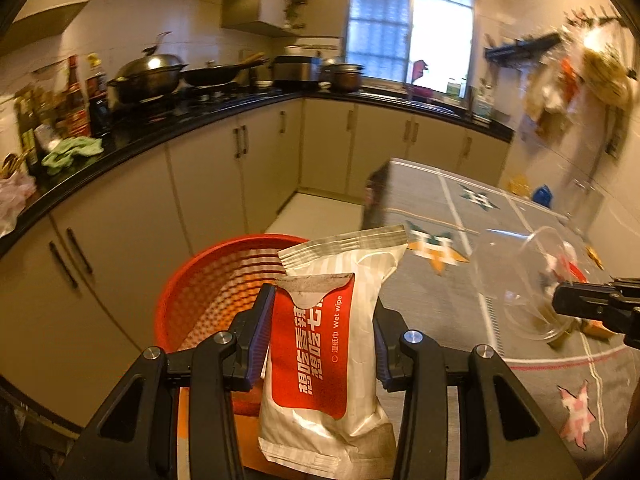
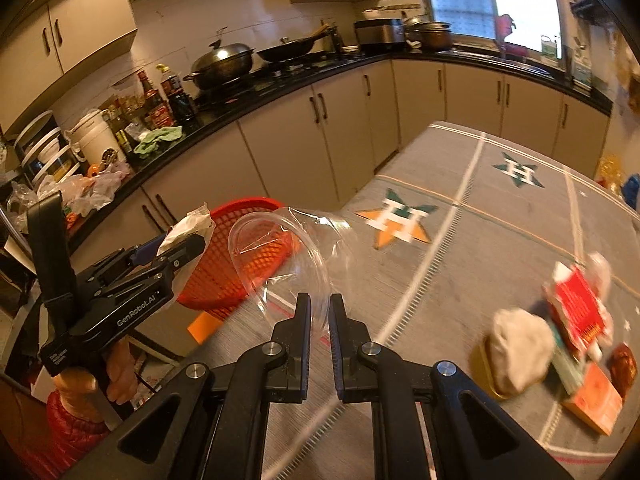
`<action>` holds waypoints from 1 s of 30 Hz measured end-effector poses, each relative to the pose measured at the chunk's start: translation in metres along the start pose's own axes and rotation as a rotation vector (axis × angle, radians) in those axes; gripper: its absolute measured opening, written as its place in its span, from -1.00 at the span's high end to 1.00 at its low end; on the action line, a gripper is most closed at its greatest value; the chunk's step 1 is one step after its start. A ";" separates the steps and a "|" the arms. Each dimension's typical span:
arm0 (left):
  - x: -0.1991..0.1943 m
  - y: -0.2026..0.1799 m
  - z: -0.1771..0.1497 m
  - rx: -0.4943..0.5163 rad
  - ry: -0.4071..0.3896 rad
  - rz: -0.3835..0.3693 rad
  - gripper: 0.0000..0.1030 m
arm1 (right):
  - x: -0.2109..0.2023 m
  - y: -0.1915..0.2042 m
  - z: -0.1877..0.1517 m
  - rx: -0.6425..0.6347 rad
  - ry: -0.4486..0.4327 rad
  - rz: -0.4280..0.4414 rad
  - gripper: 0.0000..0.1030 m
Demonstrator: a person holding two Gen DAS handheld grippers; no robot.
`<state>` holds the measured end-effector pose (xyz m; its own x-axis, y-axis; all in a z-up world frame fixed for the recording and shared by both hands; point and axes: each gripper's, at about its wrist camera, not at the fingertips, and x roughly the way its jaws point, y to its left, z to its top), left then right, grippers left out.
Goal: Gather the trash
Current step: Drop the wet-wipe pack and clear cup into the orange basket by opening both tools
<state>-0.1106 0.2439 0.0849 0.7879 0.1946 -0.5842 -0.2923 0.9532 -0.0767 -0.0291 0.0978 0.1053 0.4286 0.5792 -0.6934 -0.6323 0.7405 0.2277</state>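
My left gripper (image 1: 320, 312) is shut on a white and red wet wipe packet (image 1: 324, 344), its blue pads pressing on both sides. The packet stands upright over the near rim of a red mesh basket (image 1: 208, 280). My right gripper (image 2: 320, 304) is shut on the rim of a clear plastic cup (image 2: 280, 248), which lies on its side in the air, mouth toward the basket (image 2: 236, 280). The right wrist view shows the left gripper (image 2: 180, 248) with the packet (image 2: 192, 224) beside the basket. In the left wrist view, the right gripper (image 1: 560, 304) holds the cup (image 1: 516, 276) over the table.
A table with a grey star-patterned cloth (image 2: 480, 220) carries more litter at the right: a crumpled paper ball (image 2: 520, 350), a red packet (image 2: 576, 308) and an orange box (image 2: 596, 400). A black kitchen counter (image 1: 160, 136) with pots runs behind the basket.
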 end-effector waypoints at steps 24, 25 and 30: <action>0.061 0.060 -0.005 -0.126 0.093 0.078 0.05 | 0.125 0.050 0.049 0.037 0.114 0.135 0.77; 0.062 0.060 -0.006 -0.133 0.091 0.080 -0.07 | 0.127 0.050 0.049 0.037 0.119 0.139 0.58; 0.060 0.063 -0.007 -0.139 0.086 0.080 -0.10 | 0.120 0.050 0.050 0.043 0.092 0.141 0.19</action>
<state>-0.0857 0.3141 0.0397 0.7114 0.2424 -0.6597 -0.4292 0.8931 -0.1346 0.0231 0.2212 0.0673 0.2753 0.6463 -0.7117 -0.6527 0.6691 0.3552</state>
